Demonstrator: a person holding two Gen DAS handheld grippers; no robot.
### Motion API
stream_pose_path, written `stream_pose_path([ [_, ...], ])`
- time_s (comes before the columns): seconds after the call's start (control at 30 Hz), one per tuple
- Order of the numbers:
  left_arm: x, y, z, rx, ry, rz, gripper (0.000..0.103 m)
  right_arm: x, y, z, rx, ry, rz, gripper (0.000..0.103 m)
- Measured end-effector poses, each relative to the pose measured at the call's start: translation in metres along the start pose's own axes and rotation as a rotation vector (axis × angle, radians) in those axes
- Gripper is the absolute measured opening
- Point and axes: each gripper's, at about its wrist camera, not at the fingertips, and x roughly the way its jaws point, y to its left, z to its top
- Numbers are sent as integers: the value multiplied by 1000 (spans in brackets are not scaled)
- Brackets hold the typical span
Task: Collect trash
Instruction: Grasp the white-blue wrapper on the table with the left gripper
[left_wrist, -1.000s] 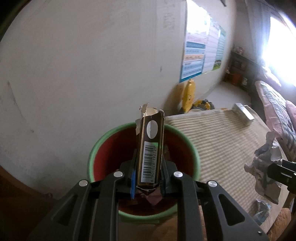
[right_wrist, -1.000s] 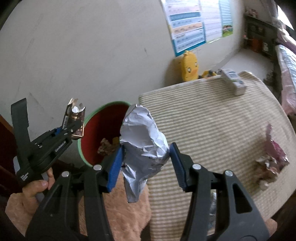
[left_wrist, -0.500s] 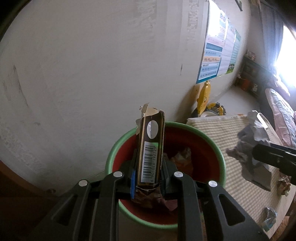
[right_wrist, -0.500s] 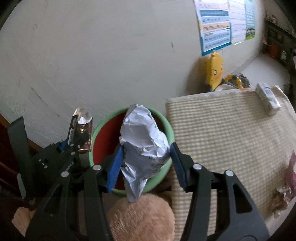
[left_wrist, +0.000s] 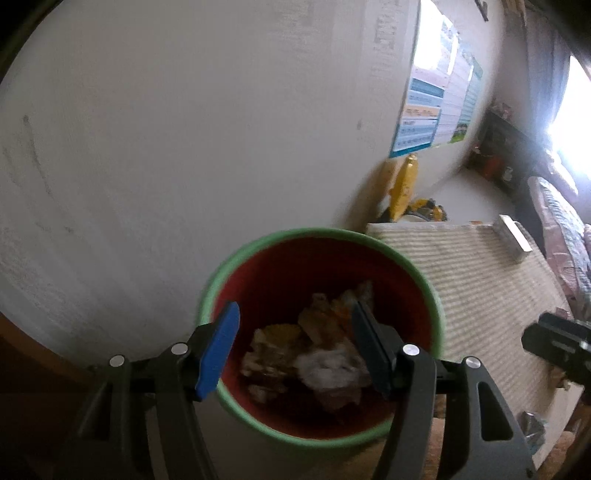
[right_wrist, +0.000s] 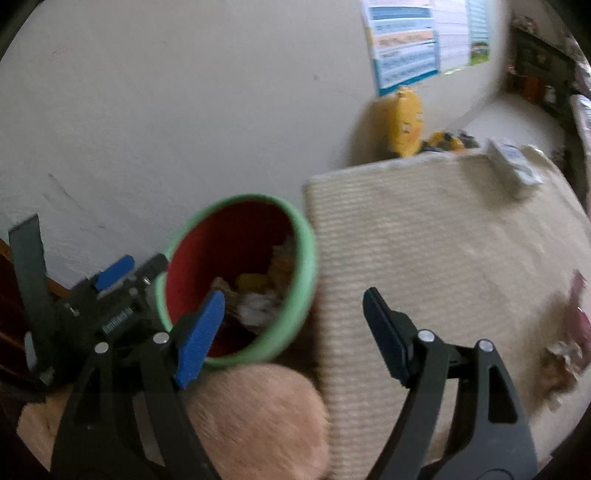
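A red bin with a green rim (left_wrist: 413, 266) stands beside the wall; it also shows in the right wrist view (right_wrist: 308, 236). Crumpled trash (left_wrist: 325, 365) lies inside it, with white paper on top. My left gripper (left_wrist: 293, 347) is open and empty just above the bin's mouth; it also shows in the right wrist view (right_wrist: 122, 273). My right gripper (right_wrist: 291, 328) is open and empty at the bin's right edge. A crumpled pink and brown wrapper (right_wrist: 569, 343) lies on the striped mat (right_wrist: 424, 236) at the right.
A white carton (right_wrist: 513, 166) lies at the mat's far edge. A yellow duck toy (right_wrist: 406, 122) leans on the wall under a poster (right_wrist: 410, 40). A fuzzy peach cushion (right_wrist: 255, 417) sits below the bin. A small foil scrap (left_wrist: 532, 428) lies near the mat's front.
Both grippers have opened. The brown barcode wrapper has left the left gripper and the crumpled silver paper has left the right one. White crumpled paper now lies in the bin.
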Motion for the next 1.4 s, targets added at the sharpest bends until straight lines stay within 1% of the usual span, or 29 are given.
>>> stream_pose_path([
  [0.13,0,-34,-3,42,18,-50,60,-20,-37,-23,37,-10,-81,76],
  [0.23,-10,-62,-4,77,3,-95,60,-33,-67,-38,82,-23,-131,76],
  [0.37,-26,-100,-8,150,-14,-145,60,-45,-104,-54,165,-29,-165,76],
  [0.47,-32,-119,-13,176,-5,-177,60,-55,-133,-66,228,-36,-197,76],
  [0.57,-36,-142,-23,223,15,-193,60,-67,-160,-76,286,-50,-217,76],
  [0.67,-38,-157,-34,237,37,-215,60,-78,-181,-85,317,-62,-245,76],
  [0.73,-39,-171,-47,253,69,-257,60,-83,-196,-93,346,-66,-271,76],
  [0.77,-39,-178,-52,271,80,-271,60,-86,-205,-97,365,-67,-279,76],
  [0.8,-39,-189,-60,313,94,-285,60,-88,-213,-100,384,-66,-287,76],
  [0.93,-44,-224,-83,427,116,-335,60,-100,-243,-113,461,-75,-328,76],
  [1.03,-40,-244,-98,490,162,-374,64,-102,-261,-120,510,-72,-335,76],
  [1.2,-34,-274,-123,582,234,-424,64,-104,-282,-129,558,-66,-340,76],
  [1.27,-37,-283,-131,616,246,-448,64,-104,-288,-130,572,-67,-336,76],
  [1.4,-35,-301,-149,708,269,-446,62,-102,-295,-123,572,-71,-331,76],
])
